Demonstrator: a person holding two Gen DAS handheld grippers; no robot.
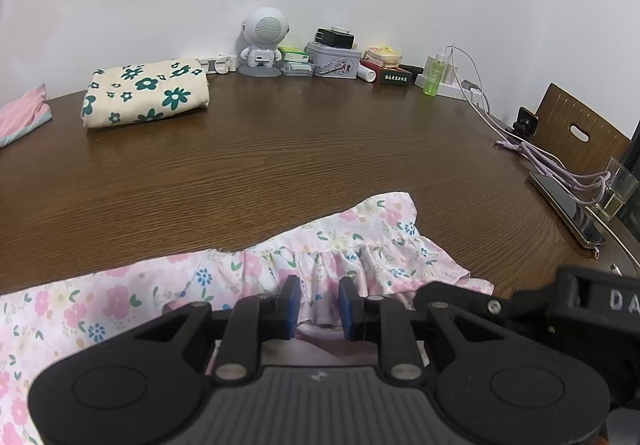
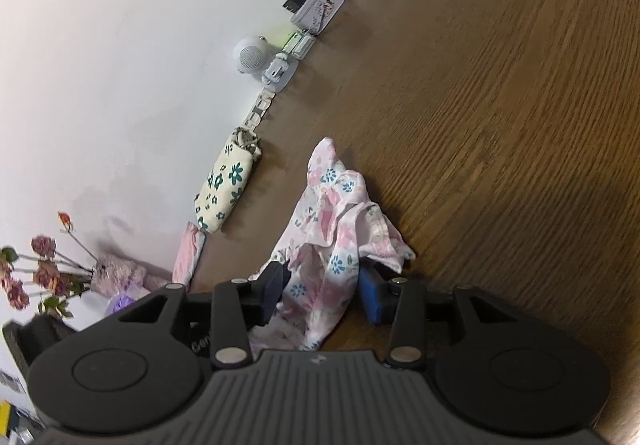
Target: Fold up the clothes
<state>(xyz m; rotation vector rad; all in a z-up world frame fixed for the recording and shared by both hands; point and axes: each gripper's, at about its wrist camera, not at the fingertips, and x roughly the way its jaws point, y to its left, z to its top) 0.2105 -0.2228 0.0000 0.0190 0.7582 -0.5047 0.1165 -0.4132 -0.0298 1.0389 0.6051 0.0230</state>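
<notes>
Left wrist: cream bundle [image 1: 146, 93] folded far left; floral dress [image 1: 320, 245] unfolded, gripped by left claw [image 1: 319, 303]. Right claw [image 2: 320, 295] loose around dress.

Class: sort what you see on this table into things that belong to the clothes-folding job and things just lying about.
Job: pink floral garment; folded green-flowered cloth; pink folded cloth; left gripper; right gripper.

Lying about: robot-shaped speaker; tin box; green bottle; cables; dried flowers.
</notes>
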